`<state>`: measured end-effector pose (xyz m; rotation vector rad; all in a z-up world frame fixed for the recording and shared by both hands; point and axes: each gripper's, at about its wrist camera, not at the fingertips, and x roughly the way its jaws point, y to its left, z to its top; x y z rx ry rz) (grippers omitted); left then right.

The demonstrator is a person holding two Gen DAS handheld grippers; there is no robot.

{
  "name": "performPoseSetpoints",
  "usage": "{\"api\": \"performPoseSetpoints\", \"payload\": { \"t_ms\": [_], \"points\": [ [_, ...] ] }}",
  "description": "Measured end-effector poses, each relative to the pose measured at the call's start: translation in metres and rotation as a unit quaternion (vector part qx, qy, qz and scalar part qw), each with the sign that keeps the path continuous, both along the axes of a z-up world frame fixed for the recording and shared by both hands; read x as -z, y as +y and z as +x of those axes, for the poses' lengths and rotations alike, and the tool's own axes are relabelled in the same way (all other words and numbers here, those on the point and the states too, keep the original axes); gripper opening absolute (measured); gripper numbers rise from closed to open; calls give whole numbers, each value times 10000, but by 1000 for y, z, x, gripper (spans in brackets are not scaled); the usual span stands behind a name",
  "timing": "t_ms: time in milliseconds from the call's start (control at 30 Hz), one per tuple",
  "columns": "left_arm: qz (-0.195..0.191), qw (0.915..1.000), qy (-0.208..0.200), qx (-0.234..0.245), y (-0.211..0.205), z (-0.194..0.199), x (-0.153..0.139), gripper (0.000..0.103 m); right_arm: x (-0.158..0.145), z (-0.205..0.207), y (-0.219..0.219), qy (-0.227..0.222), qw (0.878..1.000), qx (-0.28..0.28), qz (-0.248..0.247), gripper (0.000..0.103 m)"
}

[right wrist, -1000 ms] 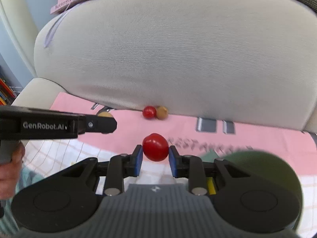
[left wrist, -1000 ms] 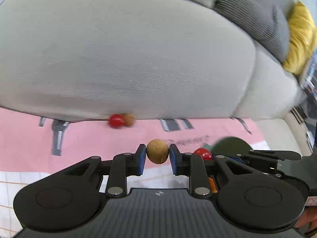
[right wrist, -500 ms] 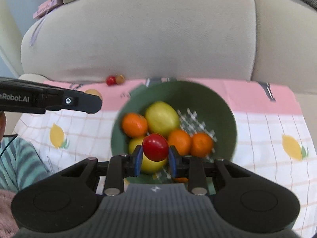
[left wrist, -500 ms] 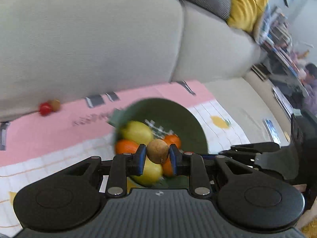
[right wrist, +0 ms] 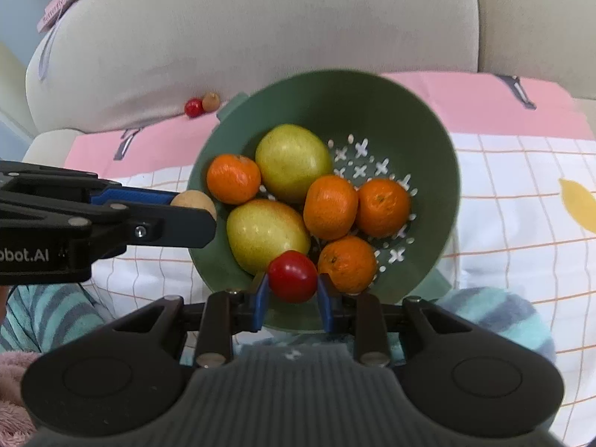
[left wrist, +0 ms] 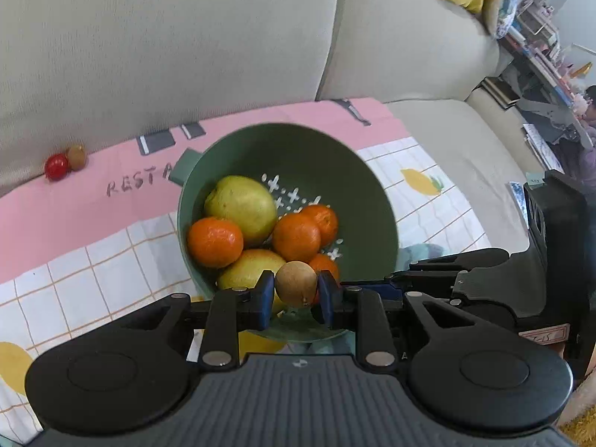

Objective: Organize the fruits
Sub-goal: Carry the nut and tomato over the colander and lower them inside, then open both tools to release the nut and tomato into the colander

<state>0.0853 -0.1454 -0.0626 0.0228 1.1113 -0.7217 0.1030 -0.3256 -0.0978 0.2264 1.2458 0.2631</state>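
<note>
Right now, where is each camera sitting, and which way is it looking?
Left wrist: rides on the left claw, looking forward and down into the green bowl; its own fingers grip a brown fruit, and the right claw shows at the right edge.
Right wrist: rides on the right claw, looking down into the same bowl, gripping a red fruit; the left claw reaches in from the left.
Both see the bowl and the red-and-brown pair by the sofa.
</note>
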Motion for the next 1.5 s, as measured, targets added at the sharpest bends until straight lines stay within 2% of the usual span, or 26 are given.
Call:
{"api": "performPoseSetpoints", "payload": {
  "t_ms": [300, 633, 700, 767, 933, 1033, 1133, 1200, 1300, 1500],
  "points": [
    [103, 9997, 208, 8, -5, 7, 15, 28, 18, 11, 8, 212, 9996, -180, -84, 25],
    [156, 9995, 261, -13, -7, 9, 20, 28, 16, 13, 10, 168, 9984, -429, -317, 29],
    [157, 9995, 274, 7, -8, 9, 21, 28, 11, 12, 4, 96, 9988, -373, -286, 36],
    [168, 9995, 277, 53, -11, 9, 22, 28, 6, 11, -5, -5, 9992, -222, -323, 37],
    [262, 9990, 311, 204, -22, 9, 28, 28, -8, 6, -28, -325, 9988, 111, -357, 37],
    [327, 9983, 379, 298, -28, 9, 33, 28, -7, 6, -42, -325, 9989, 289, -201, 30],
    [321, 9977, 447, 384, -35, 9, 38, 28, -7, 7, -50, -284, 9985, 464, 58, 29],
    [300, 9978, 418, 429, -38, 10, 41, 28, -5, 7, -50, -264, 9984, 489, 116, 29],
    [350, 9969, 127, 688, -45, 6, 44, 28, -3, 9, -50, -250, 9983, 511, 144, 29],
    [494, 9943, -33, 949, -56, 0, 51, 28, 1, 12, -51, -210, 9984, 487, 217, 29]
  ]
}}
